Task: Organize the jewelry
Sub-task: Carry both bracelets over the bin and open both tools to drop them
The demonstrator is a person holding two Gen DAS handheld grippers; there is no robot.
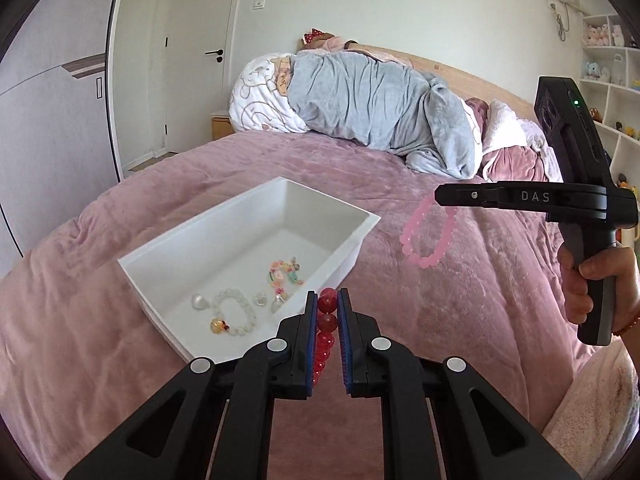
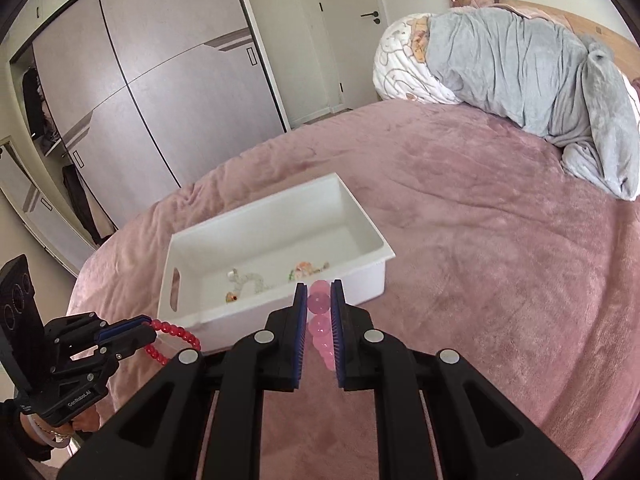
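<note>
Left gripper (image 1: 327, 312), black with blue ribbed pads, clenched on a bracelet of glossy red round beads (image 1: 325, 328); the strand runs lengthwise between the pads, one bead standing out past the fingertips. In the right wrist view the same gripper (image 2: 150, 330) appears at lower left, the red loop (image 2: 176, 340) hanging free from its tips, above the bed and just beside the near wall of the box.

Right gripper (image 2: 319, 300), of the same make, clenched on a bracelet of translucent pale pink round beads (image 2: 320, 320), also lying along the gap between the pads. In the left wrist view this gripper (image 1: 440, 195) enters from the right, held by a hand (image 1: 588, 292) on its grey handle, and the pink loop (image 1: 428, 236) dangles below its tip, clear of the bedcover and to the right of the box.

White rectangular plastic box (image 1: 356, 248) (open-topped, with a slot handle in one short wall) resting on the plush mauve-pink bedcover (image 1: 460, 300). On its floor lie a bracelet of clear and milky white beads with a small yellow charm (image 1: 234, 316), a multicoloured pastel charm bracelet (image 1: 286, 274), and a few small pale pieces (image 1: 262, 299), possibly shells or loose pendants; their form is too small to tell.

Background: a rolled grey blanket (image 1: 380, 108) over a white printed pillow (image 1: 260, 92) at the head of the bed, well apart from the box.
</note>
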